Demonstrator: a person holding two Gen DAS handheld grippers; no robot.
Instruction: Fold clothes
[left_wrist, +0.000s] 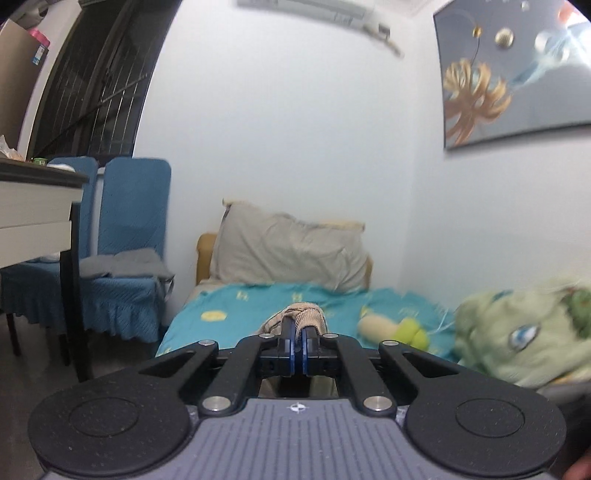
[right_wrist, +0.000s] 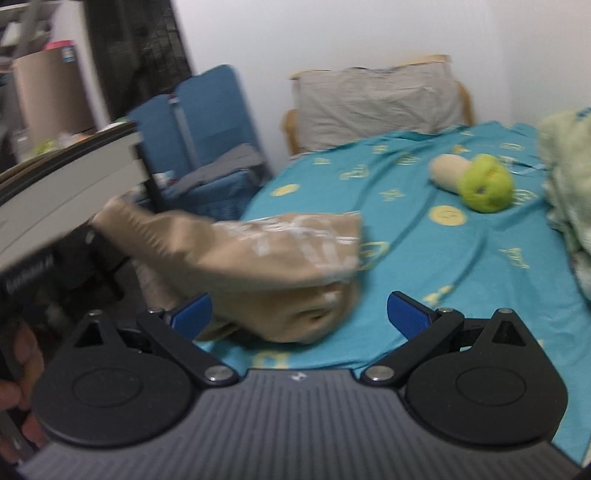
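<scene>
The left tool (left_wrist: 298, 328) has its blue pads pressed together on a fold of the tan garment (left_wrist: 301, 316), which bunches up just past its fingertips and hangs above the bed (left_wrist: 236, 310). Seen from the right wrist, that same tan garment (right_wrist: 258, 266) is a blurred, half-lifted heap with pale printing on its upper face. One end is raised toward the left edge of the view, and the lower bulk rests on the teal sheet just ahead of the right tool (right_wrist: 299, 314).

The right tool is spread wide, holding nothing. Its left finger (right_wrist: 192, 314) sits at the edge of the cloth, though the blur hides whether it touches. Its right finger (right_wrist: 408, 314) stands clear over bare sheet.

Beyond the right tool and off to its right lies a cream and lime plush toy (right_wrist: 476, 181) on the bed. Farther right, a pale green blanket (right_wrist: 565, 177) is piled at the bed's edge. Straight ahead of both tools a grey pillow (left_wrist: 288, 254) leans at the head of the bed against the white wall.

To the left of the left tool stand two chairs with blue covers (left_wrist: 125, 236), grey cloth lying on the nearer seat, and a white desk (left_wrist: 37, 206) with a black leg in front of them. A painting (left_wrist: 513, 77) with gold leaves hangs high on the wall to the right.
</scene>
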